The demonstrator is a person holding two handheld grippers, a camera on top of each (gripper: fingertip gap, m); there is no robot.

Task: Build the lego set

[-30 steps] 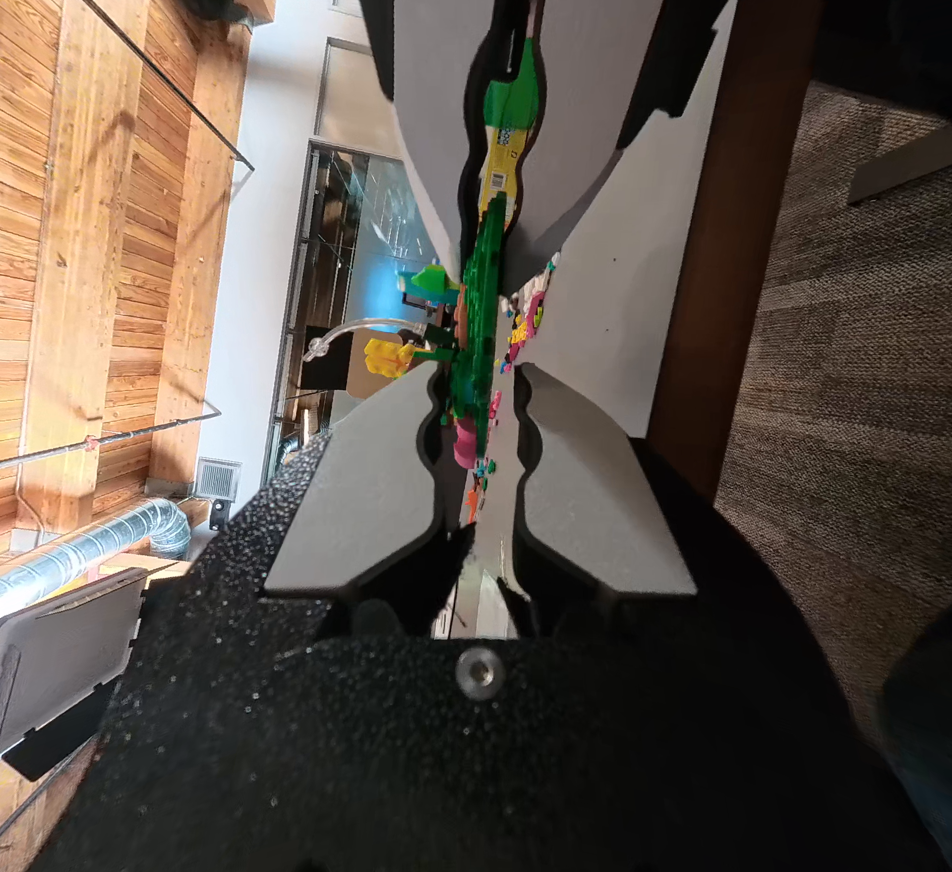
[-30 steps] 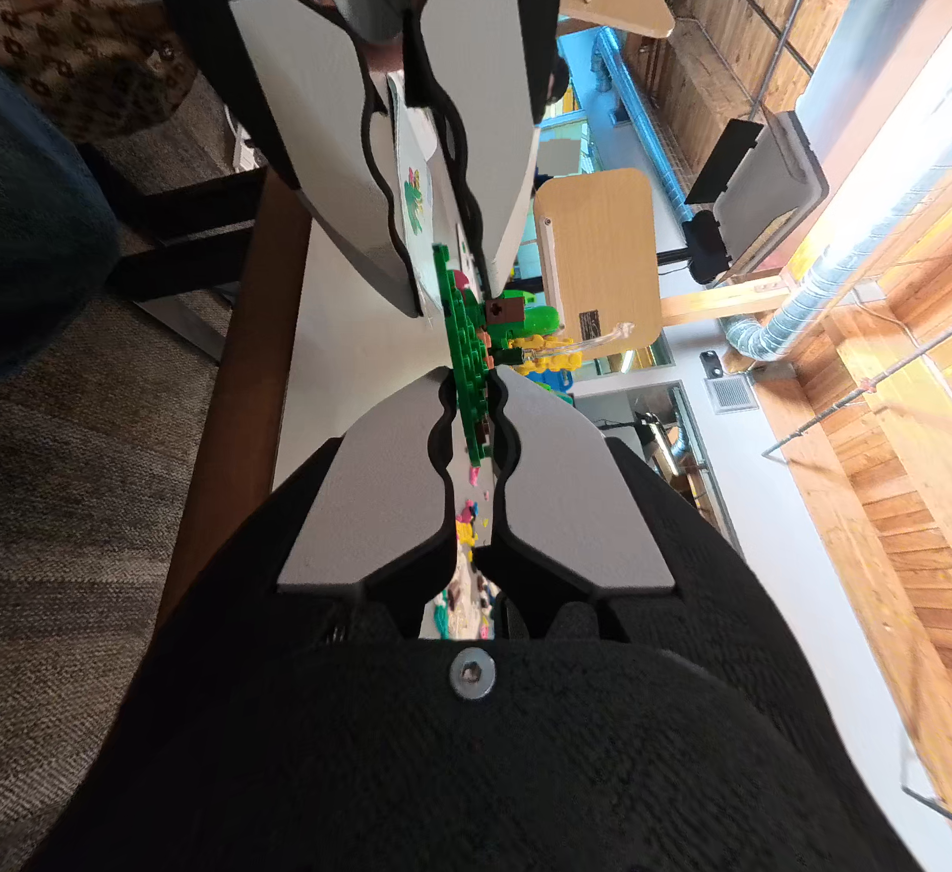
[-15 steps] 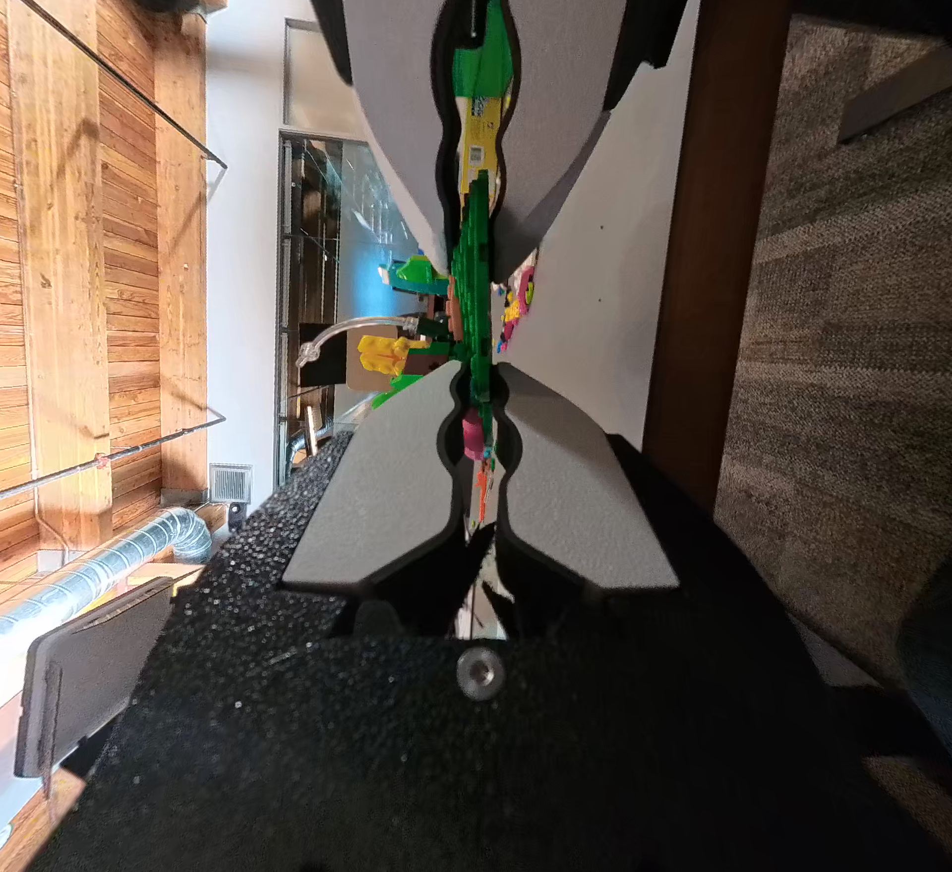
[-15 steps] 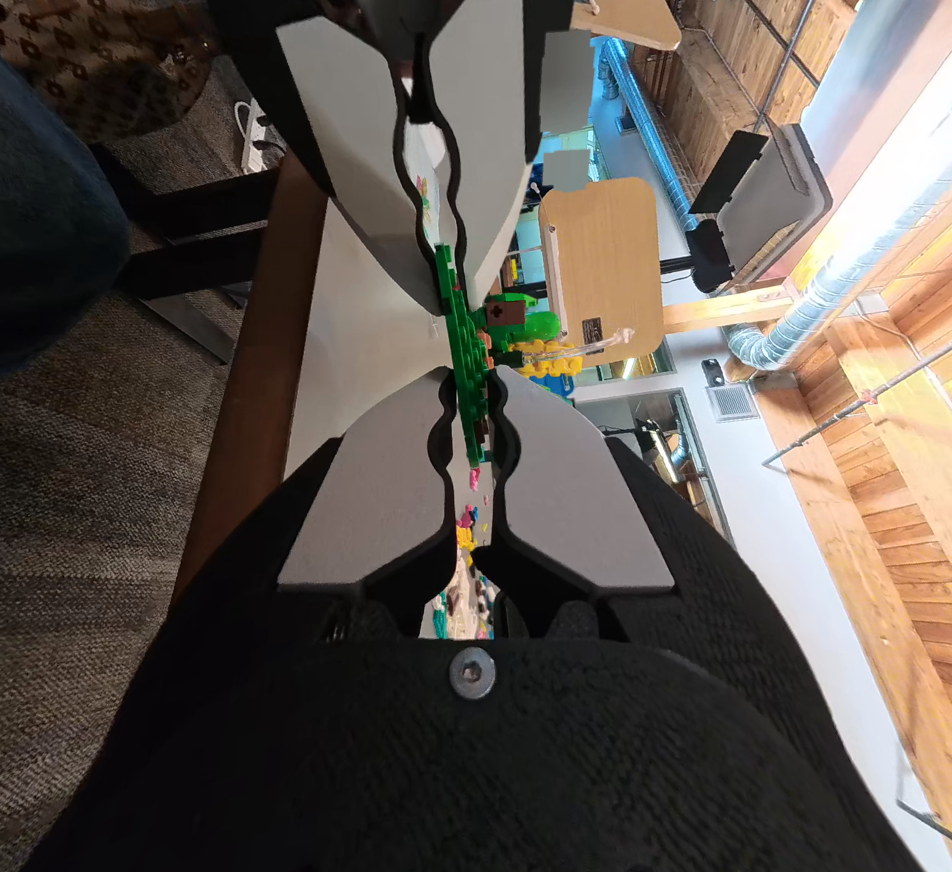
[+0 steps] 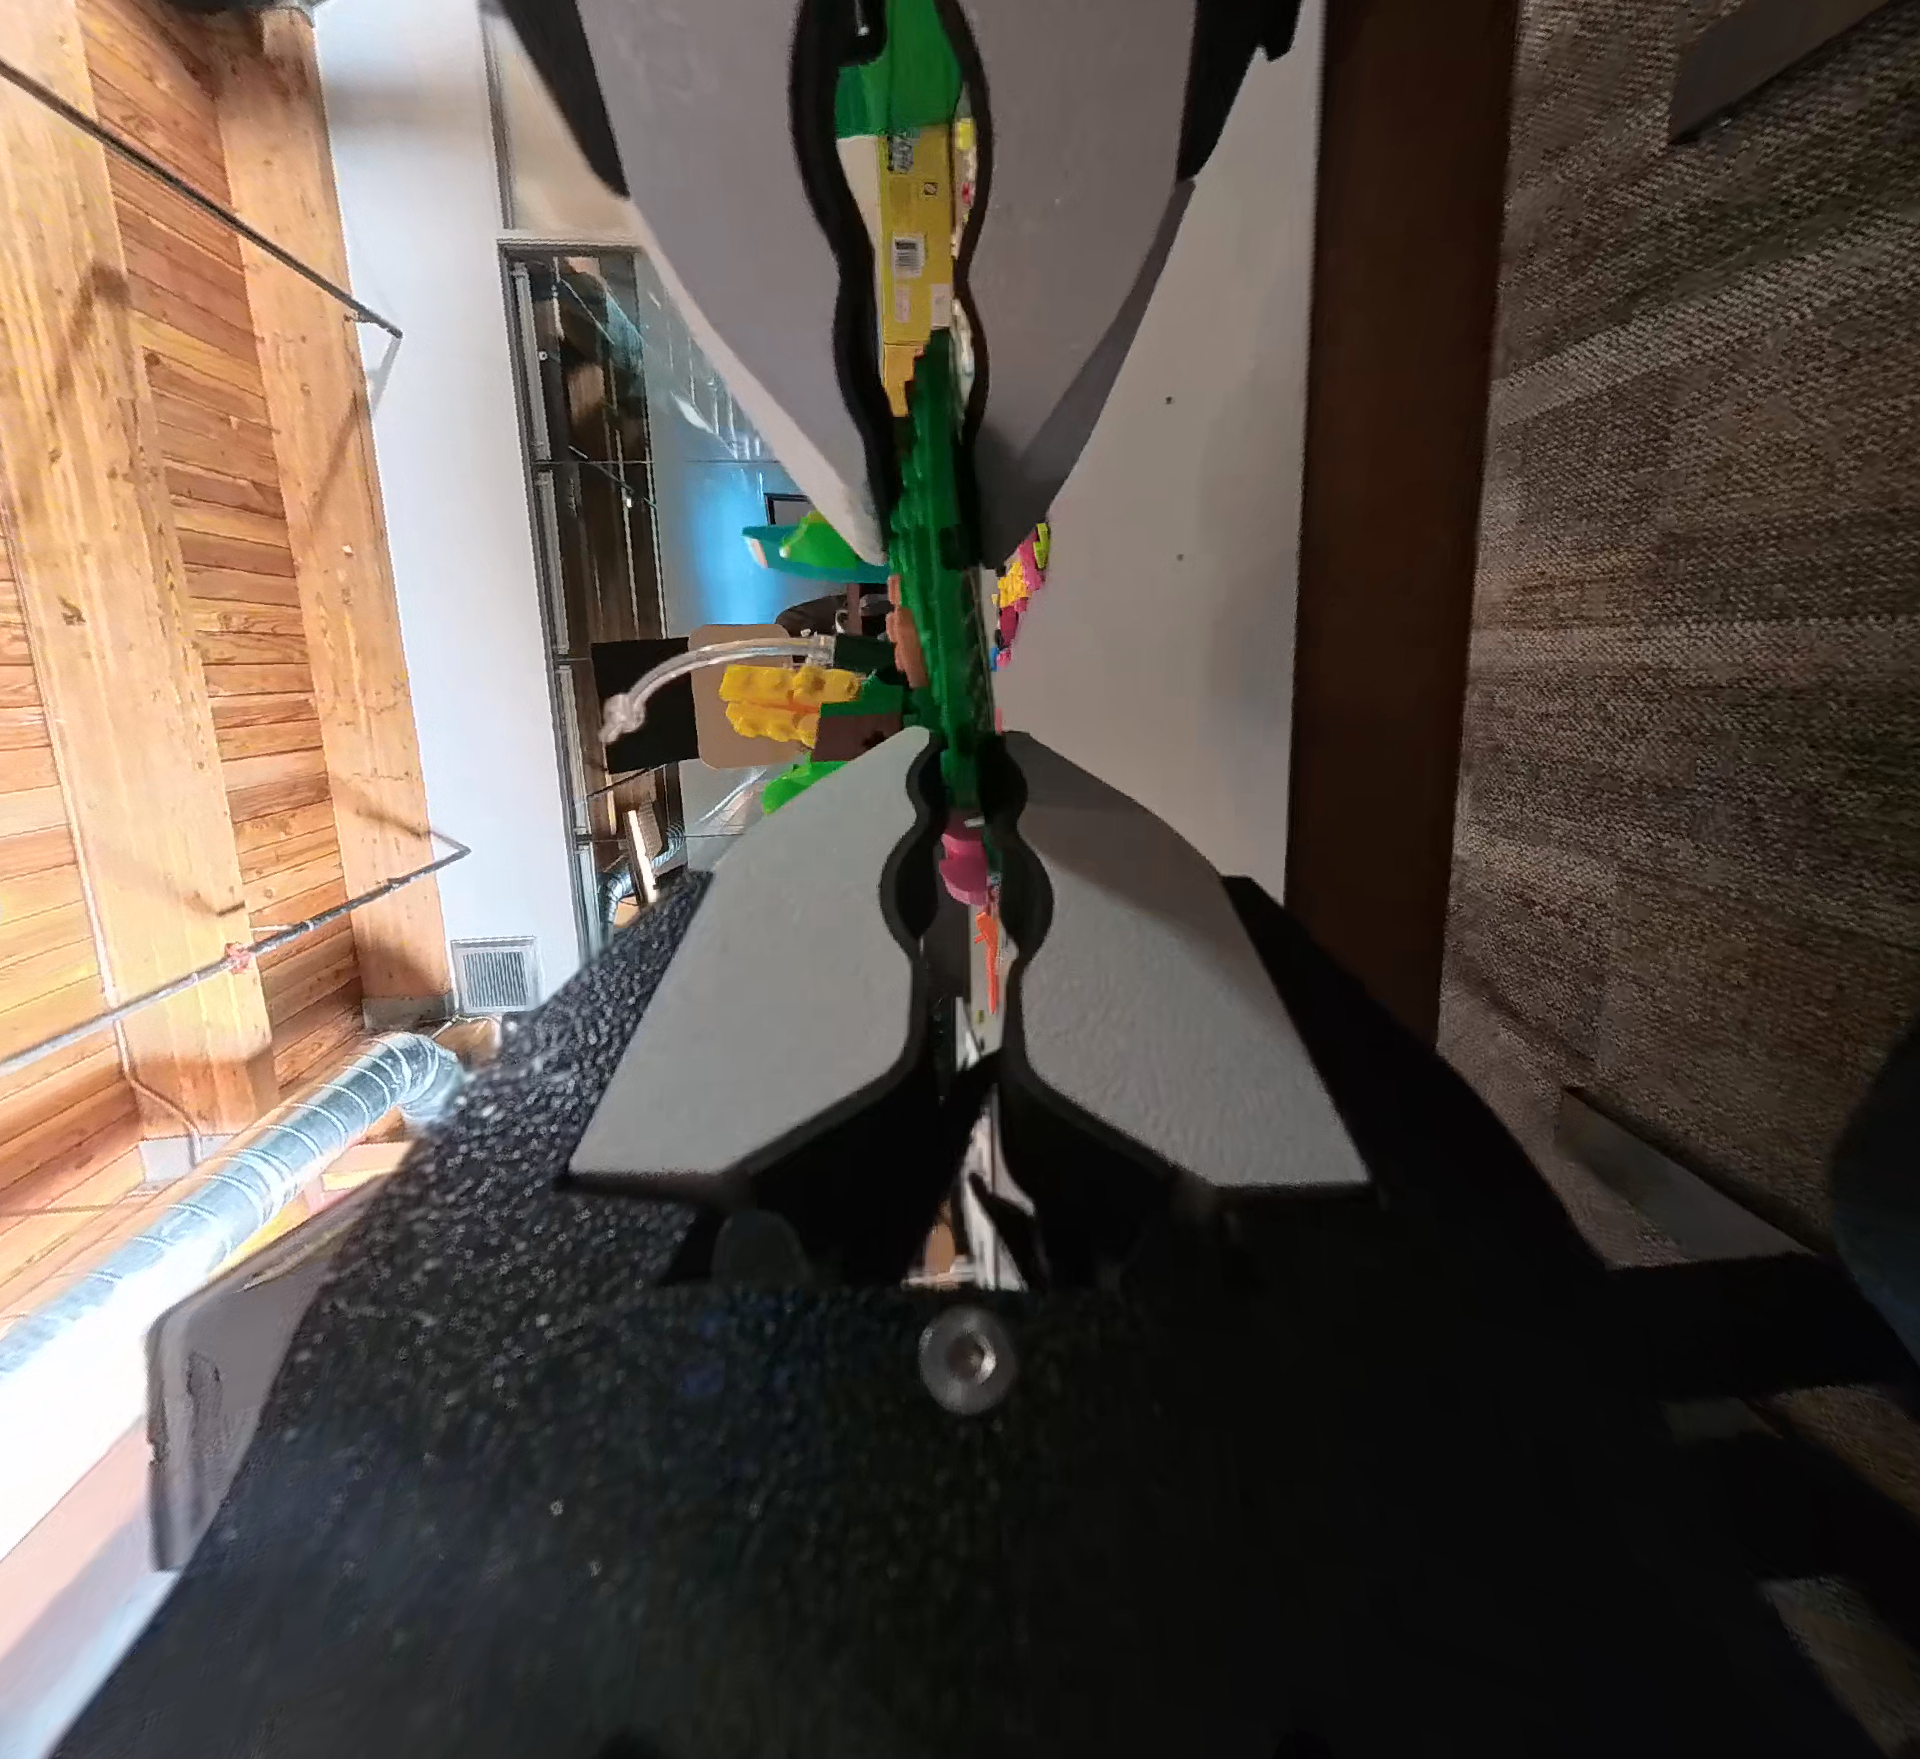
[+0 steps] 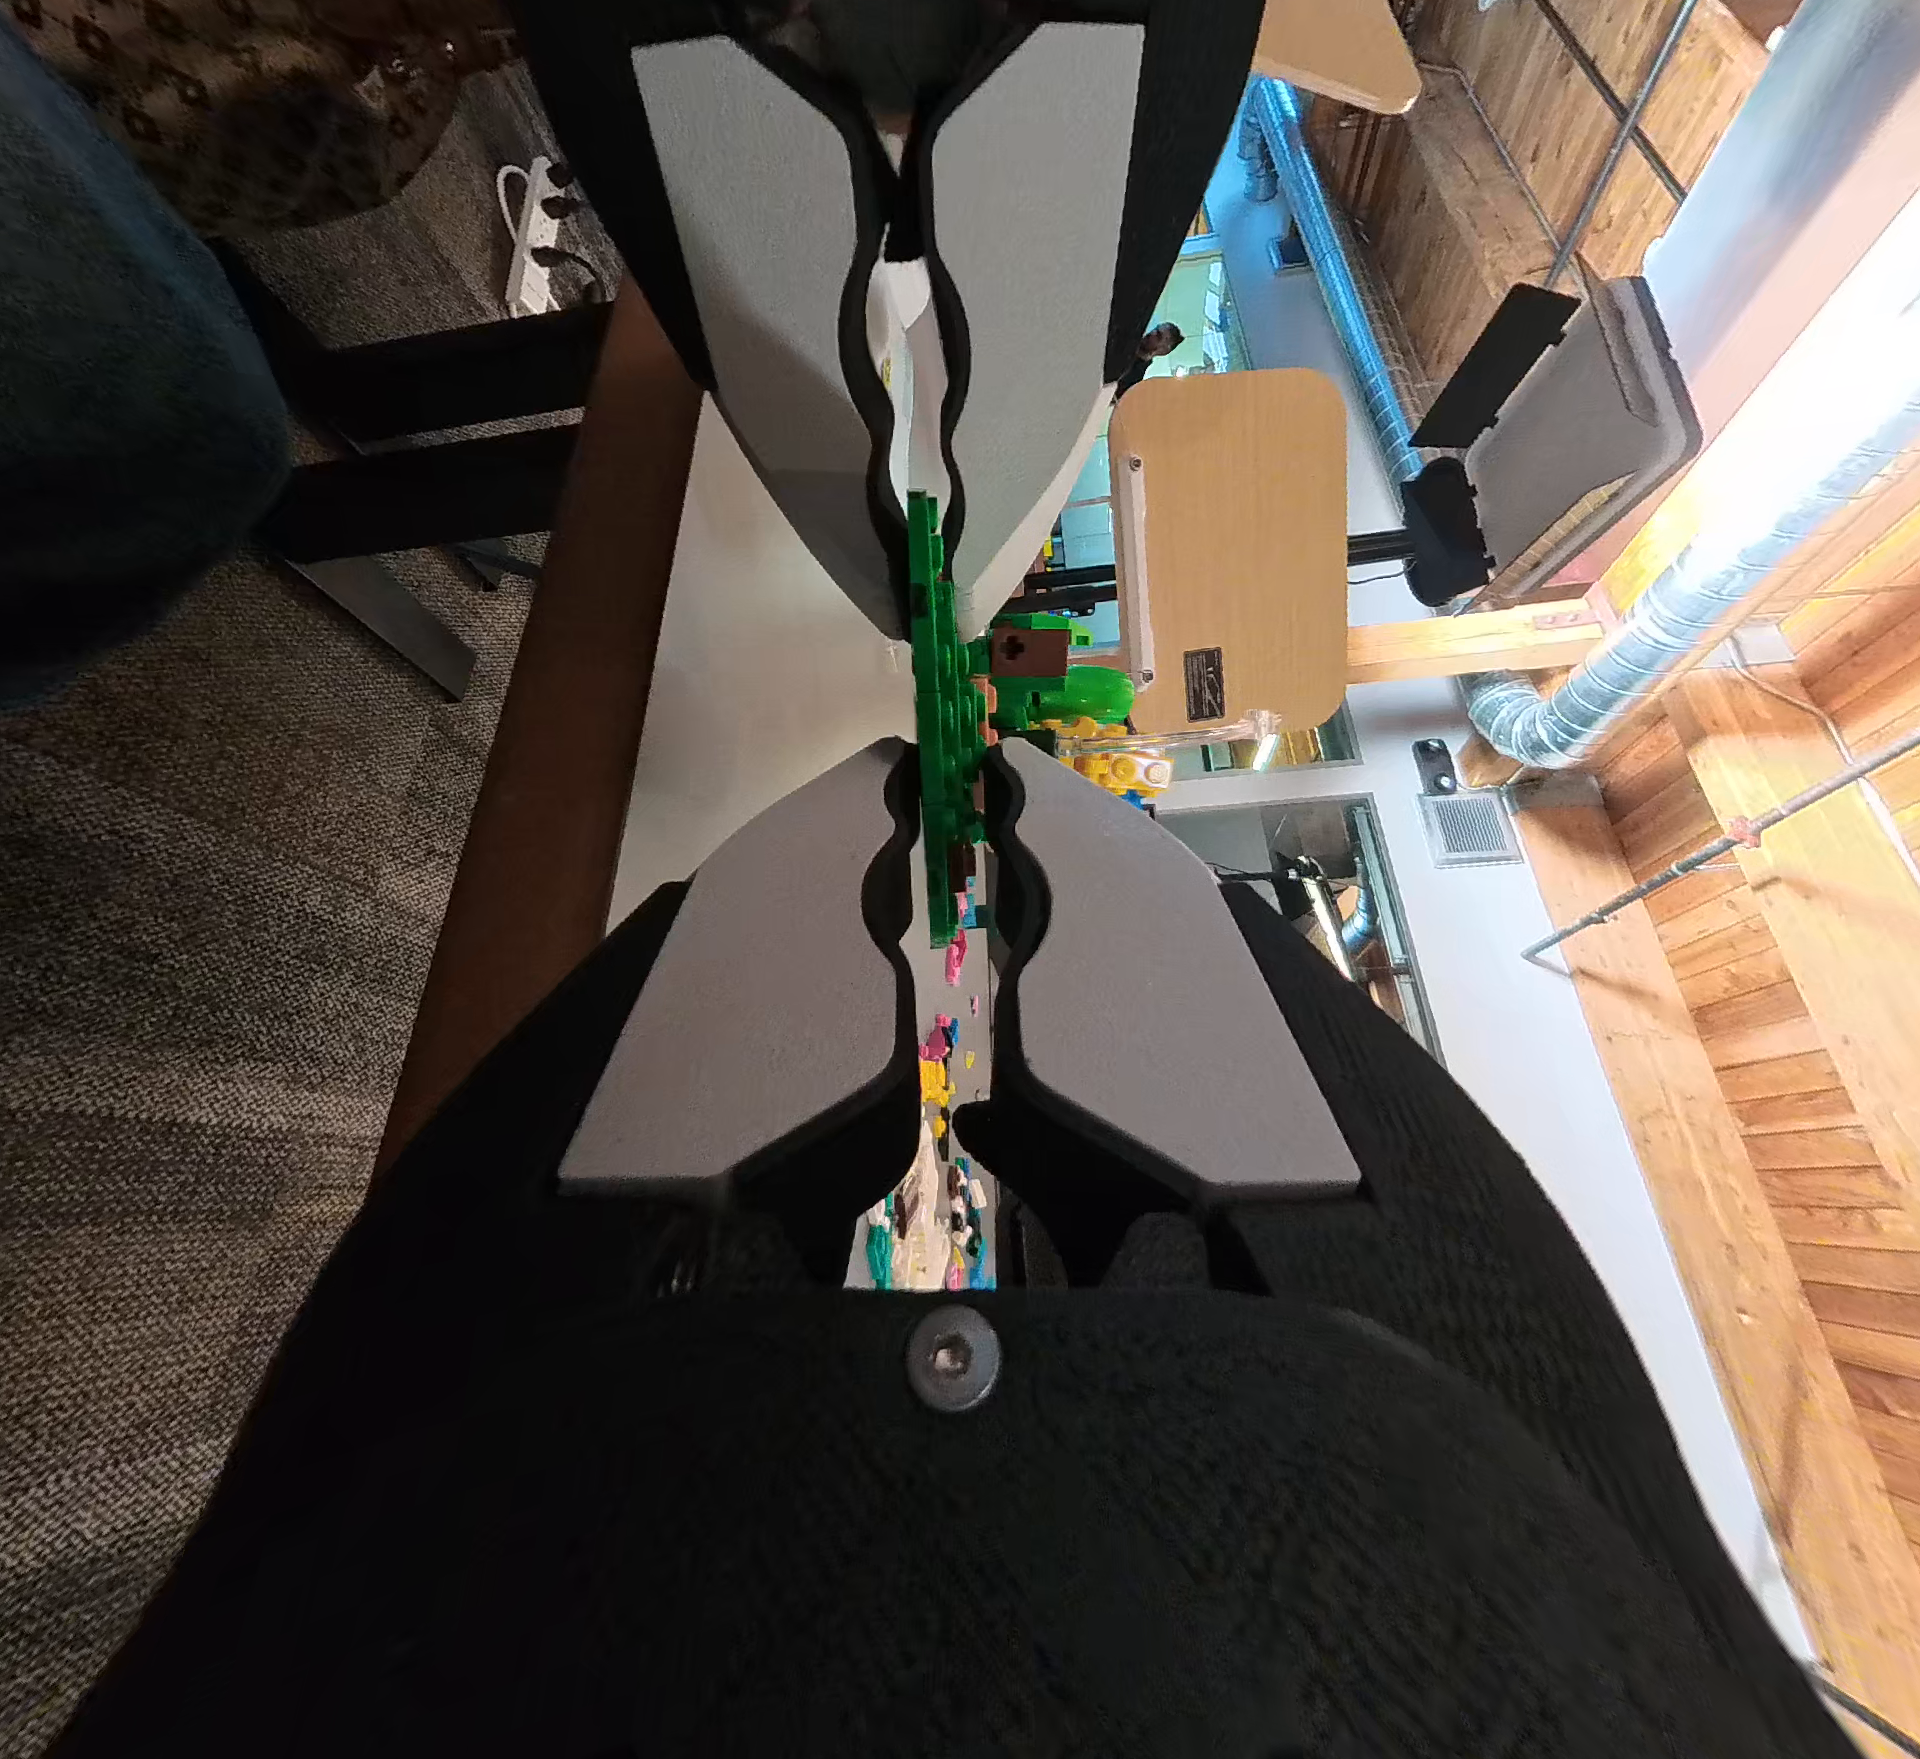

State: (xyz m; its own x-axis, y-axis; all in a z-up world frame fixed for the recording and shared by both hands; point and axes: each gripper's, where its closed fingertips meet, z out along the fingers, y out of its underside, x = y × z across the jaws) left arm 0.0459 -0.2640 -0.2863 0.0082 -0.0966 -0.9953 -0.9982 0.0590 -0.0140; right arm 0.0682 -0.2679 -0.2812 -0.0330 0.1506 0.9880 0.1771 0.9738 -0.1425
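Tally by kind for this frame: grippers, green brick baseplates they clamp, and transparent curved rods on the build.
Two-finger grippers: 2 (left gripper, right gripper)
Green studded toy-brick baseplate, clamped at opposite ends: 1
Transparent curved plastic rod: 1
Total: 4

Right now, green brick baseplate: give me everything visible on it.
The green brick baseplate is a thin studded plastic plate seen edge-on, held off the white table between two facing grippers. The right gripper and the left gripper each have jaws closed on opposite ends. A build stands on its studded face: a brown block, bright green pieces, yellow bricks and a clear curved rod.
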